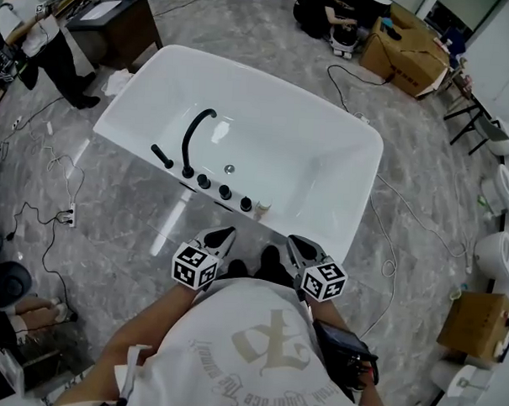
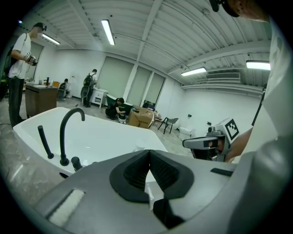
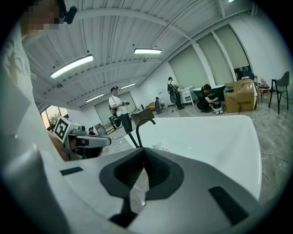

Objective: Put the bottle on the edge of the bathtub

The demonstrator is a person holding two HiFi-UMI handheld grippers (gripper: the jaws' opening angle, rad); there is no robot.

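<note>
The left gripper [image 1: 222, 236] and right gripper [image 1: 299, 244] are held closed on nothing, near the bathtub [image 1: 308, 141]. The bottle [image 1: 262, 207] is seen on its near edge, beside black knobs [image 1: 225, 191] and faucet [image 1: 194, 136].

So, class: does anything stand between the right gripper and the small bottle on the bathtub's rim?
Nothing visible does. The small bottle stands on the bathtub's near rim, beside the black knobs. The right gripper, shut and empty, points toward it with only floor showing between them.
</note>
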